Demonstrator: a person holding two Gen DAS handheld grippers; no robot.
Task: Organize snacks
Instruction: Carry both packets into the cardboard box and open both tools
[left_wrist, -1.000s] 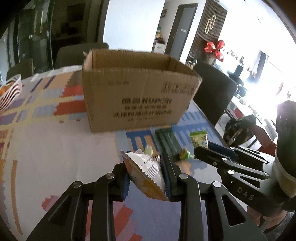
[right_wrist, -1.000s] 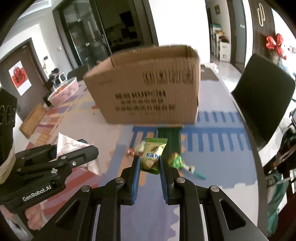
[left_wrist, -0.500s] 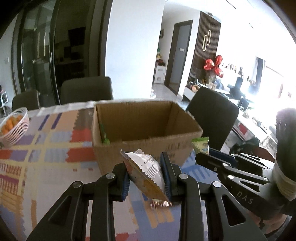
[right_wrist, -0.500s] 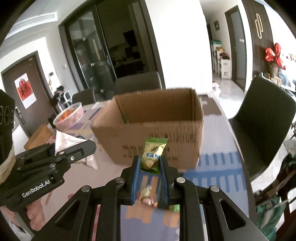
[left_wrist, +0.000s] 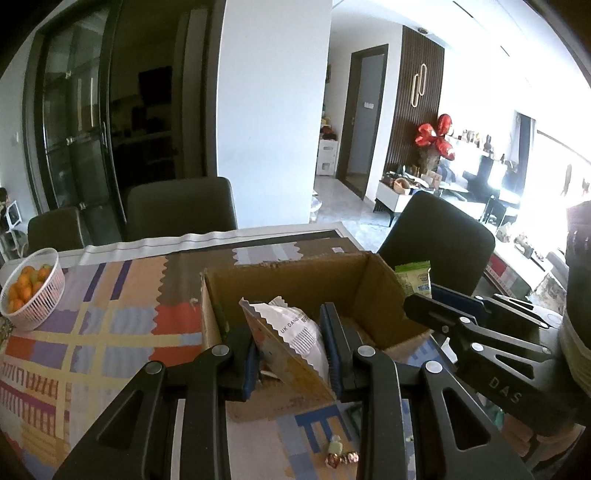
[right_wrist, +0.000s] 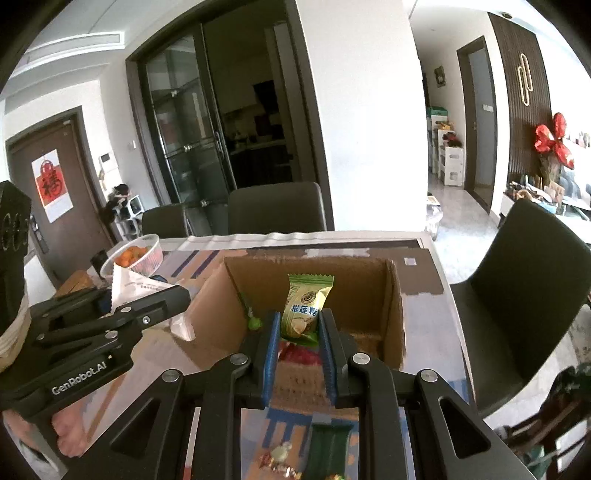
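While the table is carrying the open box, I am holding both grippers over it. My left gripper is clamping a white bag above the box's near wall; my right gripper is pinching a green packet over its inside. Loose candies are lying in front.

One cardboard box sits at the middle of the table, open on top. Two snack packs are up in the air: one white pack and one green pack. One white basket of oranges sits at nine o'clock. About three small candies lie at six o'clock. Three dark chairs stand round the table
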